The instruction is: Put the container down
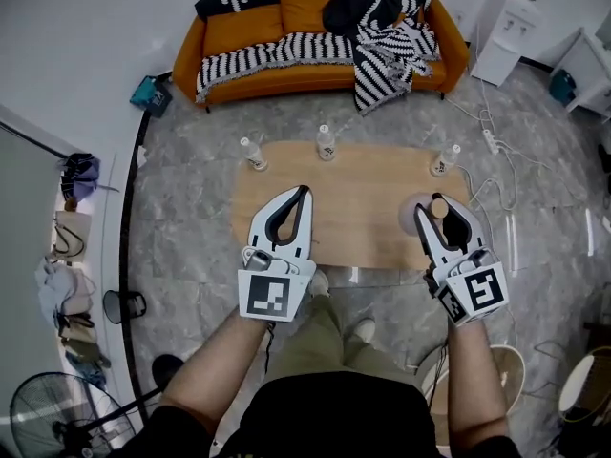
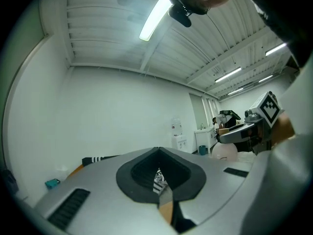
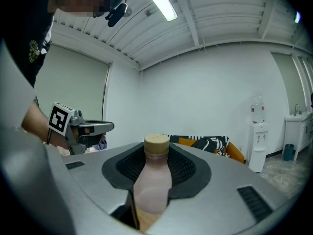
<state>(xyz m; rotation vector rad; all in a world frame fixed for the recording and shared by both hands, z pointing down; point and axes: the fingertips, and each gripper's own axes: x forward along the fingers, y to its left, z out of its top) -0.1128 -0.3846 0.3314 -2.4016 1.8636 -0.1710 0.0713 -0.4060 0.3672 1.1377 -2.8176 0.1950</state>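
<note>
The right tongs [image 1: 447, 225] are clamped on the container [image 1: 437, 208], a frosted, pale pink bottle with a round wooden lid. In the right gripper view the container [image 3: 152, 180] stands upright between the two dark pads. Its neck and lid rise above them and its body fills the gap below. From the head view it sits over the right end of the desk [image 1: 363, 175], close to the near edge. No view shows whether its base touches the desk top.

The left tongs [image 1: 305, 193] are over the near left part of the desk, well apart from the container. Their tips are together with nothing between them, and the left gripper view shows the same meeting point [image 2: 159, 152].

Three clear water bottles stand along the far edge of the desk, one at the left [image 1: 253, 153], one at the middle [image 1: 326, 142] and one at the right [image 1: 443, 160]. Beyond the desk's far edge is an orange sofa [image 1: 239, 31] draped with striped throws.
</note>
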